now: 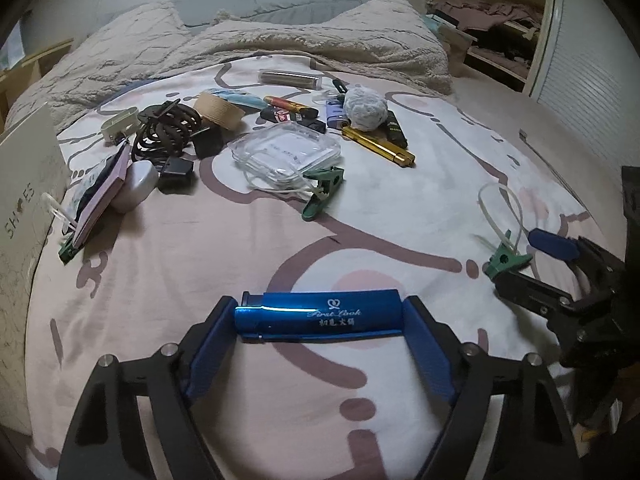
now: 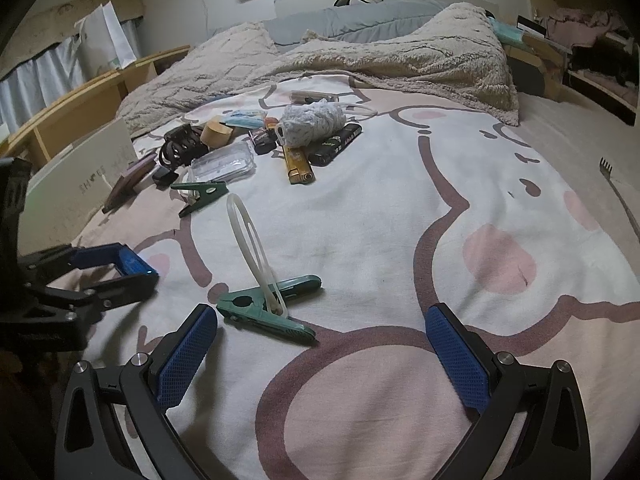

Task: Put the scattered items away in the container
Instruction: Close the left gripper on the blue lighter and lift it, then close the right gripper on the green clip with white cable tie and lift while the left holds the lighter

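Across the bed (image 1: pixel 280 248), a pink-and-white cartoon sheet carries everything, with a shaggy beige blanket (image 1: pixel 320 40) bunched at the far end. At the left edge stands a white shoe box (image 1: pixel 28 184) — the only container in sight, its inside not visible. Beside it and toward the middle lies the scattered heap: a coil of black cable (image 1: pixel 166 128), a clear plastic case (image 1: pixel 286 152), a roll of tan tape (image 1: pixel 220 110), a gold lighter (image 1: pixel 378 146), a crumpled white wad (image 1: pixel 366 110) and a green clip (image 1: pixel 322 192).

Nearer, the left claw (image 1: pixel 320 316) has its blue pads on either end of a blue lighter (image 1: pixel 320 316) lying on the sheet; whether they press on it or only flank it I cannot tell. The right claw (image 2: pixel 320 340) hangs with fingers wide apart and nothing between them — just beyond its left pad lies a second green clip (image 2: pixel 264 308) with a white loop (image 2: pixel 248 236) standing up from it.
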